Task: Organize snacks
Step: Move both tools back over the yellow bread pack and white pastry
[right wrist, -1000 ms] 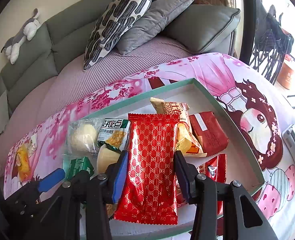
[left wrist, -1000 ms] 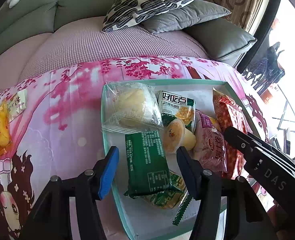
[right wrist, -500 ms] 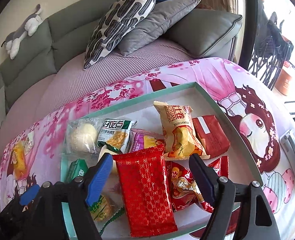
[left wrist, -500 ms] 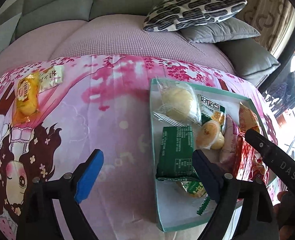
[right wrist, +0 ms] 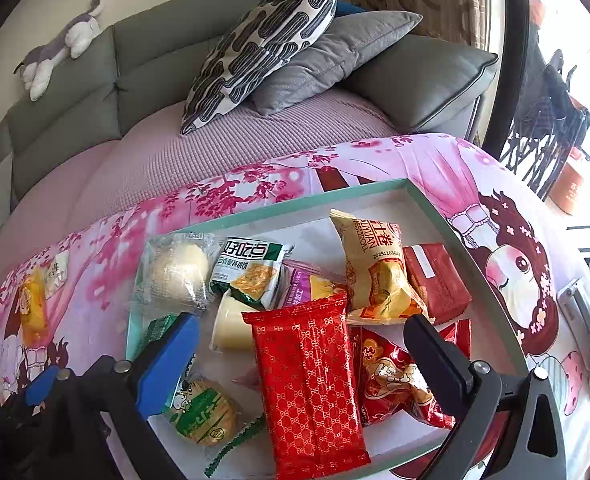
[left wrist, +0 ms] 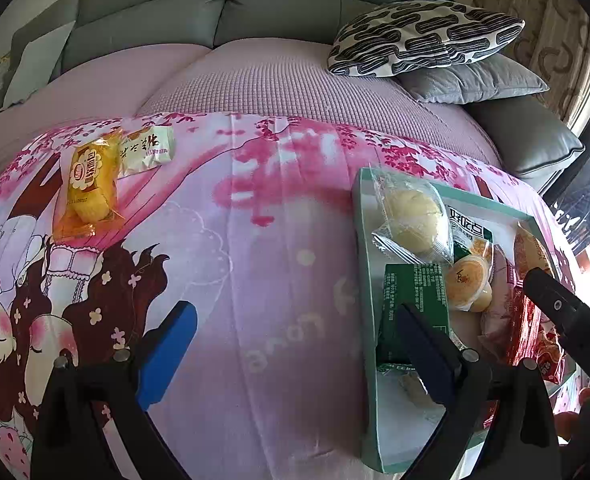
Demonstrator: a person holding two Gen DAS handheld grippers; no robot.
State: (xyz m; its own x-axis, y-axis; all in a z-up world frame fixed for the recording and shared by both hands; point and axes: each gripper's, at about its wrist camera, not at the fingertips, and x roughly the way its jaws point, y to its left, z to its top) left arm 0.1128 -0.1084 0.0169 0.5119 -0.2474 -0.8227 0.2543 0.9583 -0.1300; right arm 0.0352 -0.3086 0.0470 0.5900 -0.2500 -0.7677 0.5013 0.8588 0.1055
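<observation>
A shallow teal-rimmed tray (left wrist: 362, 216) (right wrist: 295, 202) on the pink cloth holds several snack packs. A red patterned packet (right wrist: 309, 380) lies in the tray between my right fingers. My right gripper (right wrist: 299, 354) is open and empty above it. A yellow cake pack (left wrist: 91, 180) and a small white packet (left wrist: 147, 150) lie on the cloth at the far left, outside the tray. My left gripper (left wrist: 295, 344) is open and empty over bare cloth left of the tray. Its right finger overlaps a green packet (left wrist: 415, 300).
A grey sofa (left wrist: 215, 12) with a patterned pillow (right wrist: 263, 44) and grey cushions stands behind the table. A plush toy (right wrist: 59, 44) lies on the sofa back. A phone-like device (right wrist: 579, 300) lies on the cloth at the right edge.
My right gripper opened and let go of the red packet, which now lies in the tray. My left gripper opened wider and swung left, away from the tray, towards the cloth.
</observation>
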